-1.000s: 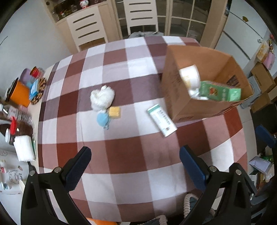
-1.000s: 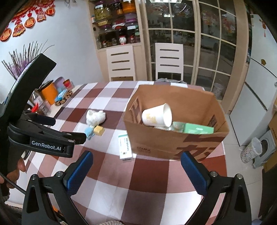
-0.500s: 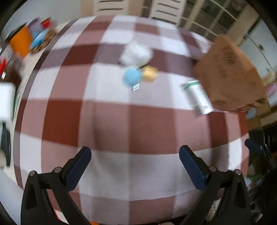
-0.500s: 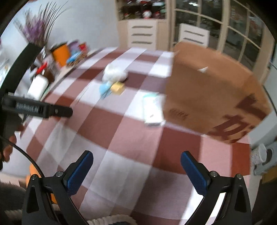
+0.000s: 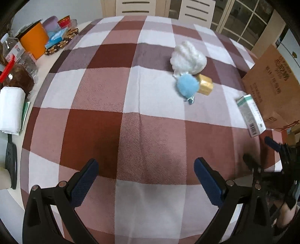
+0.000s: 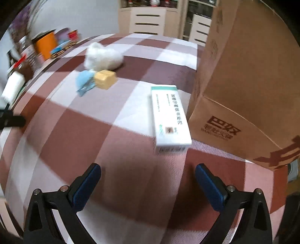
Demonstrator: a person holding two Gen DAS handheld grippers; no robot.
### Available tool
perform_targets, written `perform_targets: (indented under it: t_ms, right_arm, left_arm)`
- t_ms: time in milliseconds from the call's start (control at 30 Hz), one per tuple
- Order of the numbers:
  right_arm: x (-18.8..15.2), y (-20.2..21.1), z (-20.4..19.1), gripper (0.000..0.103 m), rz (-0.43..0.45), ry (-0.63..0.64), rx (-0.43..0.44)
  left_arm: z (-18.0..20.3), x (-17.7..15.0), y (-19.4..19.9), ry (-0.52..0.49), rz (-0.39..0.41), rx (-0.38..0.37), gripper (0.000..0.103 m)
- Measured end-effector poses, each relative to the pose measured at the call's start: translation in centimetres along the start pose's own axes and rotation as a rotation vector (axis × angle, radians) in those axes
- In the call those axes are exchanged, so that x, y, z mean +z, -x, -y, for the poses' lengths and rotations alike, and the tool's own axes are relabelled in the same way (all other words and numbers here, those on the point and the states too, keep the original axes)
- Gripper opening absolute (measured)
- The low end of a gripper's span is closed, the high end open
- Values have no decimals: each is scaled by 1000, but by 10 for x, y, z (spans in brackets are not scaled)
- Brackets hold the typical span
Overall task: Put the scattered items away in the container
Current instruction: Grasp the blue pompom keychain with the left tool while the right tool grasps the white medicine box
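Note:
A brown cardboard box (image 6: 243, 78) stands on the checked tablecloth; it also shows at the right edge of the left wrist view (image 5: 271, 82). A white and green carton (image 6: 168, 116) lies flat beside the box, also in the left wrist view (image 5: 250, 116). Further off lie a white fluffy ball (image 5: 188, 58), a blue pompom (image 5: 186, 87) and a yellow block (image 5: 205, 86), touching one another. My right gripper (image 6: 148, 182) is open and empty, low over the cloth just short of the carton. My left gripper (image 5: 146, 174) is open and empty over the cloth's front middle.
Along the table's left edge stand an orange cup (image 5: 34, 44), a tissue pack (image 5: 56, 38), jars, a white paper roll (image 5: 11, 110) and a black spatula (image 5: 11, 159). White chairs (image 5: 195, 10) stand behind the table. The right gripper's fingers (image 5: 271, 143) show at the left view's right edge.
Both grippers have dropped toward the table and moved forward. The right one has closed in on the carton beside the box. The jaws have stayed open and the items have not moved.

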State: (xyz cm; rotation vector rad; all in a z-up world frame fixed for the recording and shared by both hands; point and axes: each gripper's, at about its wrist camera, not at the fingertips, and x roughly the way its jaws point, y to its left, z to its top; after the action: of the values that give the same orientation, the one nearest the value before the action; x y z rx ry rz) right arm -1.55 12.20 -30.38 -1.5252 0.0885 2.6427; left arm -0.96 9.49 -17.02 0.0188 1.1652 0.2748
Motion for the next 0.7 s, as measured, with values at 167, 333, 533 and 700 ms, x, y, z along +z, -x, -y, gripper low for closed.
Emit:
perform_targets:
  t_ms: [167, 333, 533, 700]
  right_arm:
    - [8, -14, 0, 102, 20, -51, 2]
    - [13, -11, -25, 100, 40, 23, 131]
    - [22, -19, -14, 101, 22, -85, 31]
    - [34, -29, -8, 101, 36, -178, -17]
  left_arm:
    - [2, 0, -8, -40, -14, 5, 102]
    - [5, 5, -15, -68, -23, 12, 102]
    - [18, 26, -21, -108, -5, -36, 103]
    - [46, 62, -46, -174, -4, -87, 103]
